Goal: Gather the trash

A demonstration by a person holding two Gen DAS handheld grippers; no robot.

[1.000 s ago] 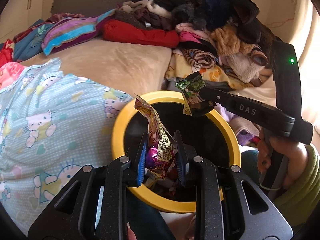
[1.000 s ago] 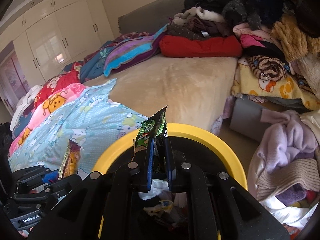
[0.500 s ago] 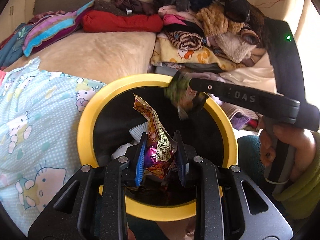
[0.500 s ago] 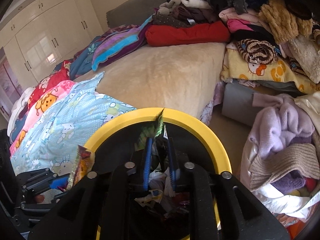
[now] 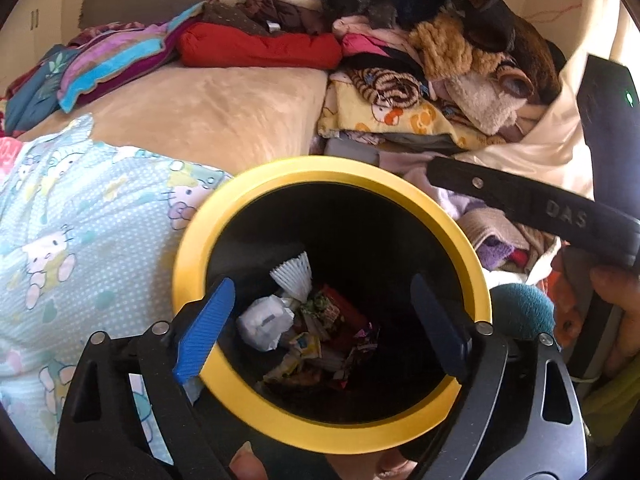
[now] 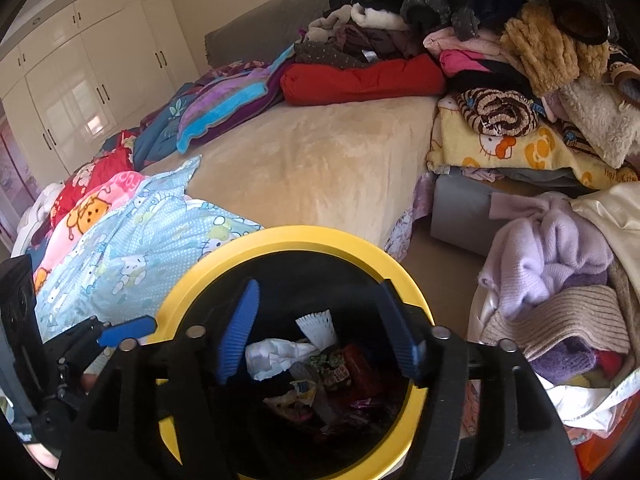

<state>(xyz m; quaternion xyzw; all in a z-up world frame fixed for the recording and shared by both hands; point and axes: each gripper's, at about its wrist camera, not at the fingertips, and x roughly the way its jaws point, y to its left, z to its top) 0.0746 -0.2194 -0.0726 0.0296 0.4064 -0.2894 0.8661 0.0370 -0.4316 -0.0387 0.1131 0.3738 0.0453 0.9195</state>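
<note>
A bedroom: a bed (image 6: 320, 168) piled with clothes is lying behind the bin (image 5: 192, 248). Both claws, left (image 5: 320, 326) and right (image 6: 316, 328), have just been opening and are hanging released and empty over the bin. Wrappers (image 5: 320, 336) are lying inside. No further trash is showing on the bed.

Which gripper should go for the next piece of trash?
No trash shows outside the bin, so it's near even. Both the left gripper and the right gripper are open, empty, over the bin.
</note>
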